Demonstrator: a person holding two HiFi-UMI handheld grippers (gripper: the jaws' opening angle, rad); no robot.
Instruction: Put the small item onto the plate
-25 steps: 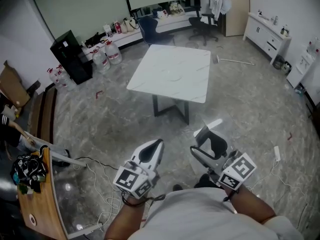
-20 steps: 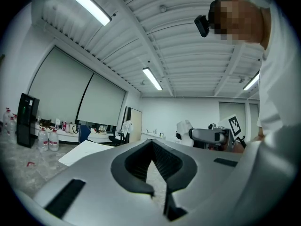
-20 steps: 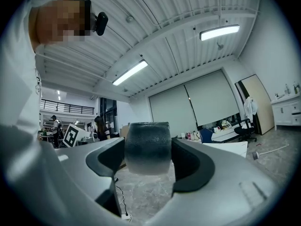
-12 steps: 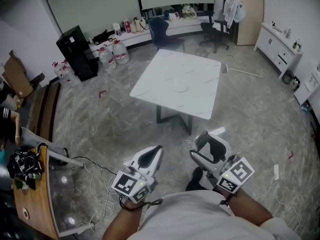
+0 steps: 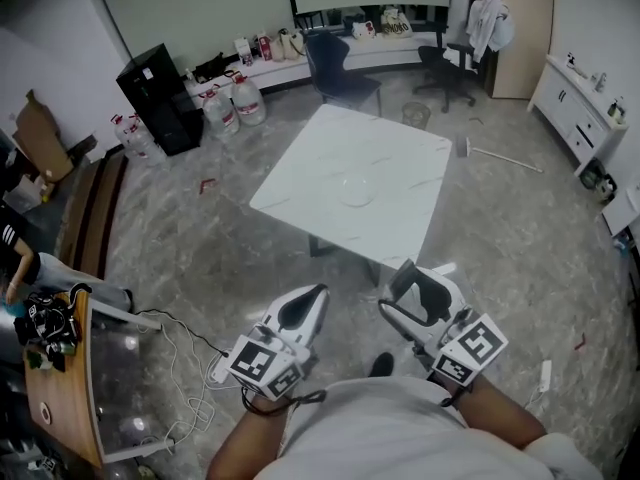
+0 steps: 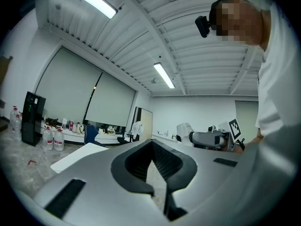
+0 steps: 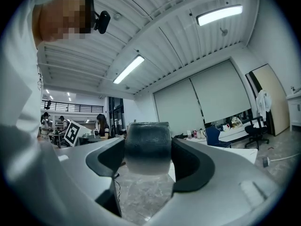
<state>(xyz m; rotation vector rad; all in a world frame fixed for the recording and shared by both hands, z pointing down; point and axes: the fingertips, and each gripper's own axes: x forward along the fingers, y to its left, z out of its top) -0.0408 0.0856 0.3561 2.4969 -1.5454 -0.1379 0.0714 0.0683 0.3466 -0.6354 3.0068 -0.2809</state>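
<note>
1. The small item [image 7: 147, 147], dark and cylindrical, is clamped between the jaws of the right gripper [image 5: 418, 290], well apart from the plate [image 5: 357, 190].
2. The table [image 5: 300, 178] is seen nearer than 1 second ago; the plate is judged not yet within reach.
3. Both grippers are held low, close to the body; the left gripper [image 5: 303, 306] is closed on nothing.

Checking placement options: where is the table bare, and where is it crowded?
The table is bare on every side of the plate at its middle, out to all four edges. Nothing else lies on it, so no part is crowded.
</note>
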